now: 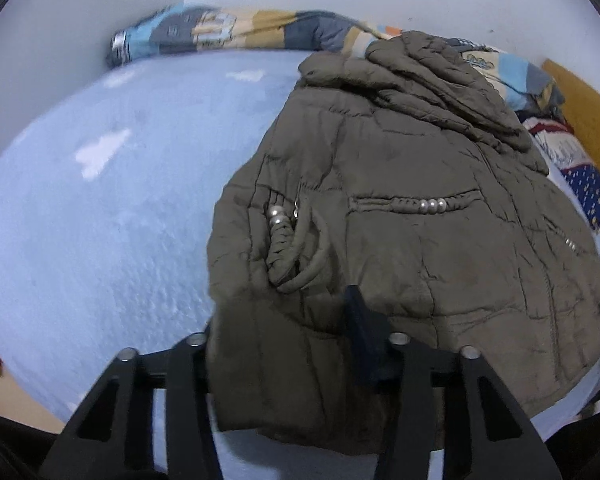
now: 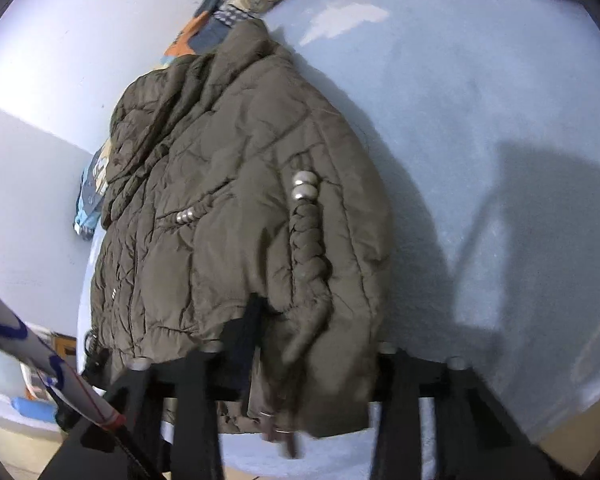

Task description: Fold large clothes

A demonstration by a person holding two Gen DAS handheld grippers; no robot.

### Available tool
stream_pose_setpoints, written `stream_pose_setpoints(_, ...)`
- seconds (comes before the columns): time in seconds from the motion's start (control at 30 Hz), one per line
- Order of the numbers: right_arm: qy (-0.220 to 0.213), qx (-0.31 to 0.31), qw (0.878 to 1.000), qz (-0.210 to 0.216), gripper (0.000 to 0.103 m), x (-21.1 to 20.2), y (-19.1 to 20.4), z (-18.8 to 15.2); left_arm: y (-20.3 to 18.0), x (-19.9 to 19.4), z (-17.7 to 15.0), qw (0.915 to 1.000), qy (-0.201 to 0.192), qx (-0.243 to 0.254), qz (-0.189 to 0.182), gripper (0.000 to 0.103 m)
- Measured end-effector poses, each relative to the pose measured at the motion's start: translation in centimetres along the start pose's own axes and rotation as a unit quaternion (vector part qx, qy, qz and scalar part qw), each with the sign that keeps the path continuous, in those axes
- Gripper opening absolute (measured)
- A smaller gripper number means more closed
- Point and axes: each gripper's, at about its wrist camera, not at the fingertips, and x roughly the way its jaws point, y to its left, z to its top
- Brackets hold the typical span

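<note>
The olive-brown quilted padded jacket (image 1: 400,208) runs lengthwise away from both claws toward the bed's (image 1: 100,220) far edge; left claw (image 1: 284,340) and right claw (image 2: 312,344) each pinch its near hem.

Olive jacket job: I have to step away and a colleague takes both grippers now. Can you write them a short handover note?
Left gripper: fingers spread, with the hem of the olive puffer jacket lying between them; whether it is pinched cannot be told.
Right gripper: likewise at the hem, jacket fabric between its fingers, grip unclear.
Jacket: on the light blue bed cover, hood toward the patterned quilt by the wall.
Done: one side looks folded in over the body, braided cord on top.
Left: fold the body up toward the hood, then flatten.
</note>
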Motion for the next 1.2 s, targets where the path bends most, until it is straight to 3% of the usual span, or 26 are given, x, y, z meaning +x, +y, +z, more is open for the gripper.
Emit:
stream_pose_setpoints(0.2,-0.021,-0.070,0.996,-0.042,0.027,-0.7,2.1,-0.5,-1.8,0.1,-0.3,0.9975,-0.015,0.045,0.053,0.038)
stream_pose_setpoints(0.43,-0.014,-0.083,0.994,-0.064,0.028,0.0,2.3,-0.7,-3.3,1.2,-0.9,0.9934,-0.017,0.075,0.085,0.038)
stream_pose_setpoints(0.6,-0.011,-0.080,0.994,-0.068,0.031,0.4,2.4,-0.6,-3.4,1.4,-0.8,0.9928,-0.019,0.079,0.088,0.039)
stream_pose_setpoints(0.83,-0.006,-0.037,0.999,-0.039,0.032,0.3,1.3,-0.2,-3.4,1.3,-0.7,0.9927,-0.016,0.081,0.088,0.039)
stream_pose_setpoints(0.97,-0.008,-0.035,0.999,-0.038,0.032,0.0,1.5,-0.2,-3.3,0.8,-0.6,0.9937,-0.023,0.074,0.081,0.031)
stream_pose_setpoints(1.2,-0.061,-0.070,0.995,-0.040,0.022,-2.0,3.4,-0.6,-3.2,-0.6,-0.4,0.9935,-0.048,0.072,0.074,0.022)
